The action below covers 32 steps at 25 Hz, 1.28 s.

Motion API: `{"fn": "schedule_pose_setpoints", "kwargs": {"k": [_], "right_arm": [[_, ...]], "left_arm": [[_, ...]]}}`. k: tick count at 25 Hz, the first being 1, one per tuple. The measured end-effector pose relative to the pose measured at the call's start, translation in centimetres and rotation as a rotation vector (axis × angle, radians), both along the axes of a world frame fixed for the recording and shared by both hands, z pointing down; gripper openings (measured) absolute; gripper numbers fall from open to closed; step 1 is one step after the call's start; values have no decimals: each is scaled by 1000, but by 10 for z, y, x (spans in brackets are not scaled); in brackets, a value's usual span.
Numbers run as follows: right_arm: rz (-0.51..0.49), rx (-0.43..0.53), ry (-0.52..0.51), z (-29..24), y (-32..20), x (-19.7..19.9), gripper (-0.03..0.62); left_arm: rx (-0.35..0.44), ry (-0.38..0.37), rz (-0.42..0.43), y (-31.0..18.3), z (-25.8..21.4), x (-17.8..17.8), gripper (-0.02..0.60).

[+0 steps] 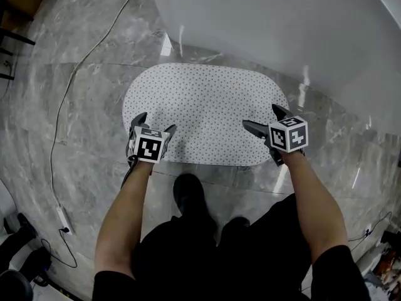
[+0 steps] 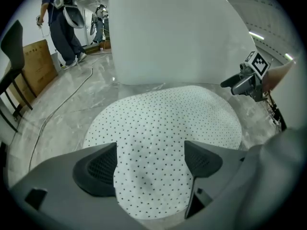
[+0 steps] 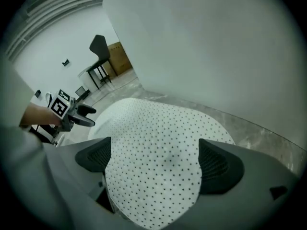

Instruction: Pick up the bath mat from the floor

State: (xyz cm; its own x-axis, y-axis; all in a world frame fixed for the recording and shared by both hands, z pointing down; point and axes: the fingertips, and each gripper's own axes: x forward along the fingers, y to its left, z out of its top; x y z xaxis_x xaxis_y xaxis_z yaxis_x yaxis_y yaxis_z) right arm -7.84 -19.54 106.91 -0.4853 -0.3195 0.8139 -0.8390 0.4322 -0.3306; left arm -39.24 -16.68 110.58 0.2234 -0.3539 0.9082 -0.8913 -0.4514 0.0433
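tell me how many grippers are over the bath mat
2. The left gripper hangs over the bath mat at its near left edge, the right gripper at its near right edge. Both have their jaws apart. None seems hidden.

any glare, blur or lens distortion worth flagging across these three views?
Head view: glare streaks on the glossy floor beside the white tub; bath mat evenly lit, dots crisp. Left gripper view: fisheye bending, black corners, faint grey shadow low on the bath mat. Right gripper view: same dark vignette, white tub blank and featureless, bath mat dots sharp.
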Motion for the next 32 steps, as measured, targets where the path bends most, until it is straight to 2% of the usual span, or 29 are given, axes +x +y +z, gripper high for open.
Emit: {"fn": "schedule_pose_setpoints", "kwargs": {"k": [3, 6, 12, 16, 20, 23, 26, 32], "right_arm": [[-2, -38, 43, 23, 10, 19, 580], [14, -37, 65, 34, 11, 32, 580], [-23, -43, 95, 48, 19, 42, 580], [-34, -22, 96, 51, 19, 50, 581], [-30, -57, 128, 64, 32, 56, 581], [-58, -70, 150, 70, 38, 52, 581], [-87, -75, 186, 76, 41, 55, 582], [-34, -109, 234, 87, 41, 72, 582]], "left_arm": [[-41, 1, -4, 3, 4, -3, 454], [-69, 18, -15, 4, 9, -1, 454], [-101, -38, 67, 17, 31, -9, 454], [-112, -46, 62, 18, 33, -15, 456], [-113, -40, 59, 18, 47, -23, 455], [-140, -13, 30, 20, 45, -25, 456], [-168, -22, 35, 27, 50, -33, 456], [-190, -20, 12, 32, 59, -47, 456]]}}
